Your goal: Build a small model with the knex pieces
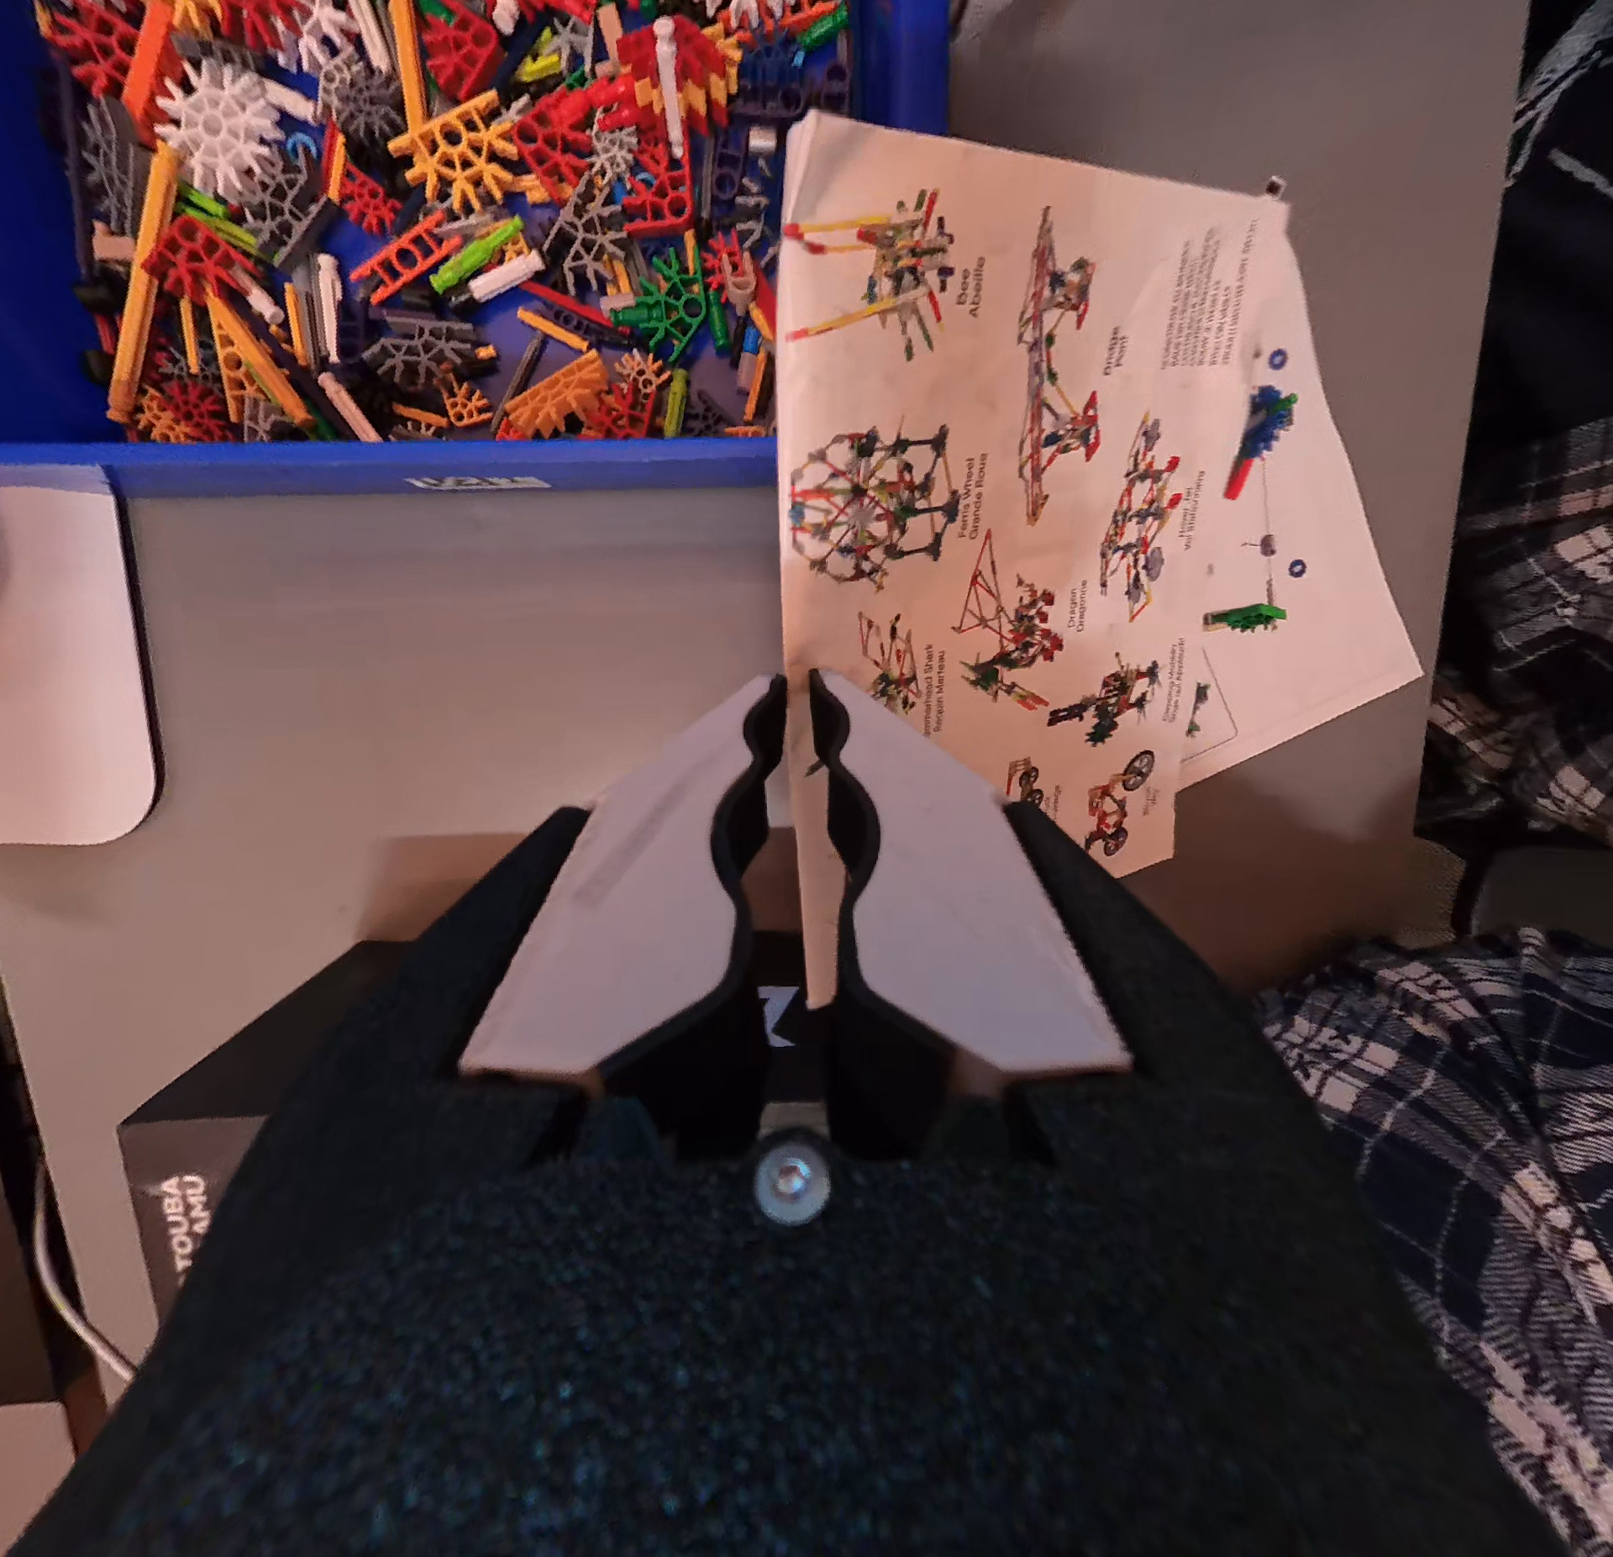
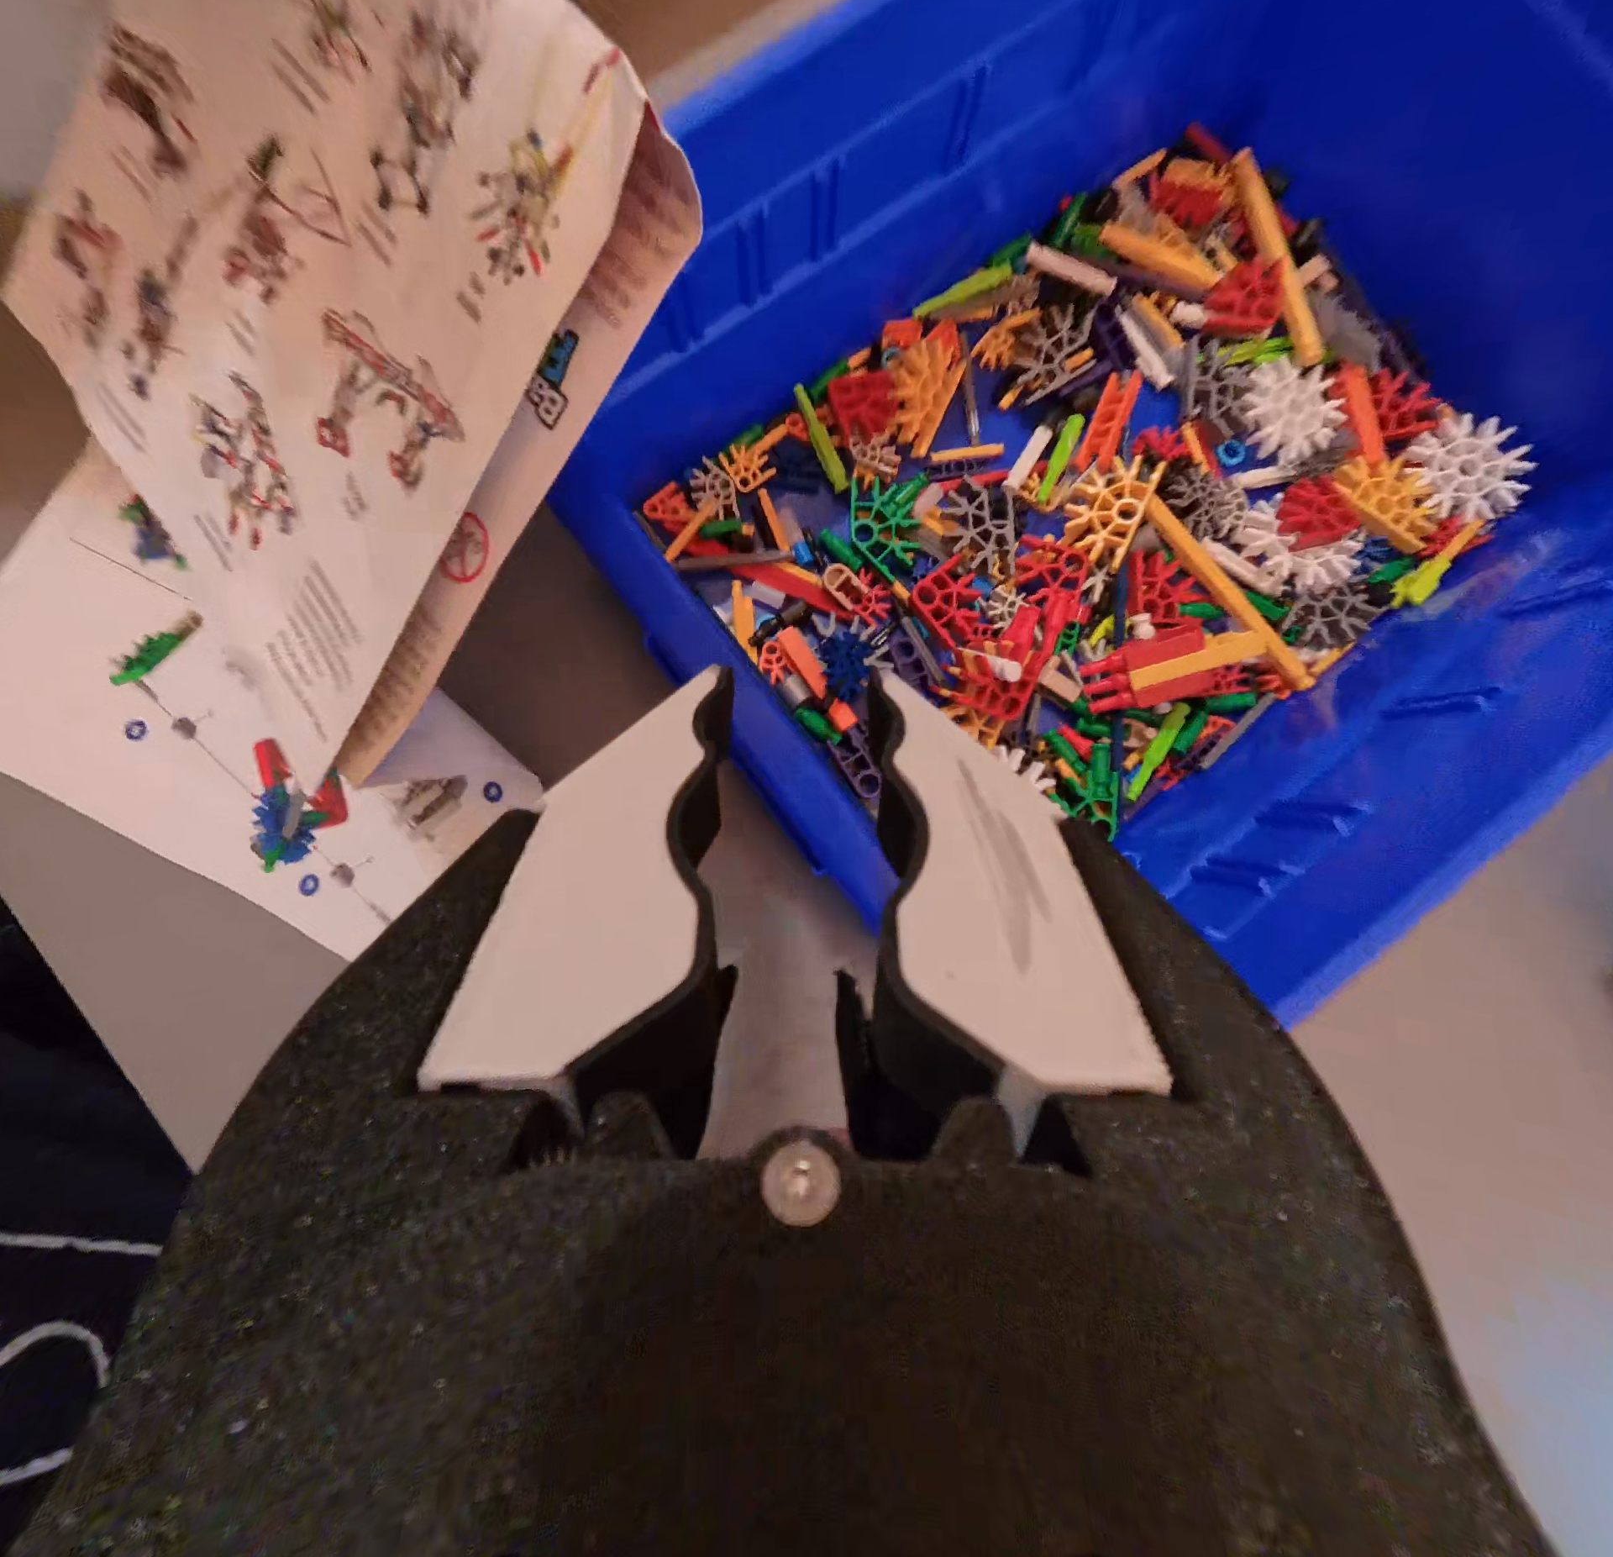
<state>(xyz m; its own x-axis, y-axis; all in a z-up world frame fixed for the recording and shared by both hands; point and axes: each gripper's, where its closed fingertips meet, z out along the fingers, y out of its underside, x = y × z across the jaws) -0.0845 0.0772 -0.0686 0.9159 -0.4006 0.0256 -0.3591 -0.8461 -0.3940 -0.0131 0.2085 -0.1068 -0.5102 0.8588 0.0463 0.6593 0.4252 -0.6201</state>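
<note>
My left gripper [image 1: 796, 686] is shut on the edge of a paper instruction booklet [image 1: 1030, 485] printed with pictures of toy models, and holds it up off the table. The booklet also shows in the right wrist view [image 2: 288, 293], lifted and curling at the left. A blue plastic bin [image 1: 436, 466] full of colourful rod-and-connector building pieces [image 1: 419, 206] stands beyond the left gripper. My right gripper [image 2: 799, 686] is open and empty, over the near corner of the same bin [image 2: 873, 162], just above its pieces [image 2: 1091, 537].
A grey tabletop [image 1: 436, 642] carries the bin. A white flat object [image 1: 61, 659] lies at the left edge. A black box [image 1: 192, 1166] sits below the left gripper. Blue plaid cloth [image 1: 1484, 1122] is at the right. There is about 15 cm between the tips of the two grippers.
</note>
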